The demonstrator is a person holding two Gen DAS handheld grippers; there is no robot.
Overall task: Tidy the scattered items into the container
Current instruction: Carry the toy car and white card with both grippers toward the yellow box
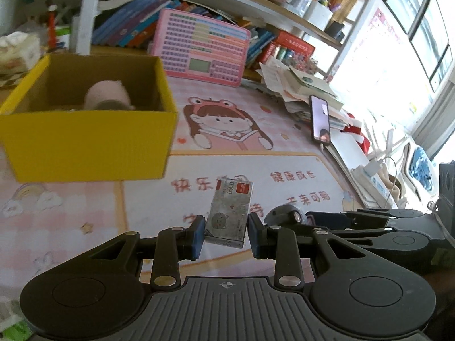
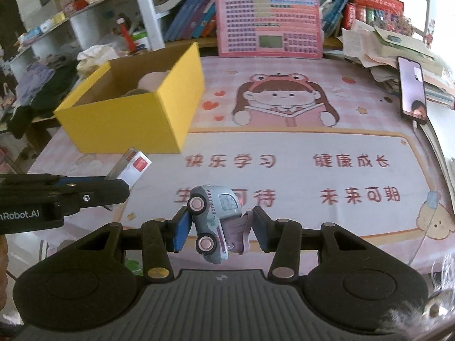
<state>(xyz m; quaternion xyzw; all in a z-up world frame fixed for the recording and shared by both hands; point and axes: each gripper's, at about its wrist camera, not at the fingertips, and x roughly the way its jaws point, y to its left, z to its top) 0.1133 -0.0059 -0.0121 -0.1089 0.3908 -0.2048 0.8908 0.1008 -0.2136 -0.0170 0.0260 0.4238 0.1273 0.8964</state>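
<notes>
The yellow box point(image 2: 125, 125) is matt cardboard, its outside coloured and smooth, its inside bare brown; the small staple box point(image 1: 229, 213) is printed paper card with a slight sheen; the toy truck point(image 2: 214, 221) is glossy smooth plastic in pale blue; the bench point(image 2: 298, 153) wears a smooth printed mat, faintly shiny; each hand-held gripper point(image 1: 226, 234) point(image 2: 220, 230) is matt black plastic with blue pads, small metal pins and a ribbed grey body.

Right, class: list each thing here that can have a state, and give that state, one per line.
left gripper: shut on the card box.
card box: held off the mat, tilted.
right gripper: shut on the toy truck.
toy truck: held, tipped sideways.
yellow box: open-topped, pink item inside.
phone: screen lit.
</notes>
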